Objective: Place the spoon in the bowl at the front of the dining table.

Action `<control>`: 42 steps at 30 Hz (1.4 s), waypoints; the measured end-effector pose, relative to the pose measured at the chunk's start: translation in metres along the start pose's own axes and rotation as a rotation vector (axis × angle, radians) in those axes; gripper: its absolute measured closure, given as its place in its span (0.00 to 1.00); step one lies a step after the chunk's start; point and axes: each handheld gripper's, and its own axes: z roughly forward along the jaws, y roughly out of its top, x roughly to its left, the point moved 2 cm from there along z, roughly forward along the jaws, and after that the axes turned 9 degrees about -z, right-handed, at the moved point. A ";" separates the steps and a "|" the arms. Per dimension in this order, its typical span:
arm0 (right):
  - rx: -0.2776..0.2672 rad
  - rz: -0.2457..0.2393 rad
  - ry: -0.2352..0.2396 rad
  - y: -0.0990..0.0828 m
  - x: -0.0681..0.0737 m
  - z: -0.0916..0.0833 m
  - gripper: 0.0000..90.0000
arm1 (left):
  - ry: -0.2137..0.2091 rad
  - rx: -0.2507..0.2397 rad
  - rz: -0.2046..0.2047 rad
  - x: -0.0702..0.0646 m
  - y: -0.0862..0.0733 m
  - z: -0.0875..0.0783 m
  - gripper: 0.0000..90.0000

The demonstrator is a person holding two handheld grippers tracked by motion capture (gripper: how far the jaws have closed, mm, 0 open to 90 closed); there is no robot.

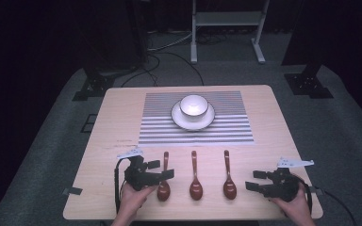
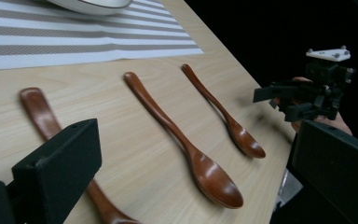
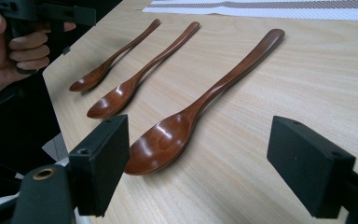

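The left tool hides part of the nearest spoon.

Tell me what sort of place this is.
Probably a recording studio or lab set up as a dining spot: a lone wooden table on grey carpet with dark surroundings, cables and stand legs behind it, and a striped placemat with bowl and three spoons.

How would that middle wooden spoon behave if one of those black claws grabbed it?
The middle spoon looks like solid wood, so probably stiff and light. Its glossy finish may slip between flat pads. Lying flat on the table, its thin handle could be awkward to get under, and its rounded bowl might rock.
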 end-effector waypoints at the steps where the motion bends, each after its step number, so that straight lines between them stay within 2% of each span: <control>1: 0.000 0.000 0.000 0.000 0.000 0.000 0.22 | -0.016 0.006 -0.002 -0.001 -0.001 0.003 0.00; 4: 0.007 -0.001 0.000 0.000 -0.001 0.001 0.22 | -0.030 0.026 0.004 -0.006 -0.003 0.010 0.00; 14: 0.003 0.003 0.005 -0.001 -0.001 0.001 0.22 | -0.099 0.104 -0.018 -0.020 -0.014 0.036 0.00; 20: -0.004 0.009 0.004 0.000 -0.001 0.001 0.22 | -0.133 0.130 -0.030 -0.026 -0.018 0.045 0.00; 28: -0.003 0.009 -0.001 0.000 -0.001 0.001 0.22 | -0.182 0.190 -0.035 -0.035 -0.027 0.058 0.00; 42: -0.016 0.018 -0.006 0.000 -0.002 -0.001 0.22 | -0.212 0.273 -0.055 -0.044 -0.040 0.070 0.00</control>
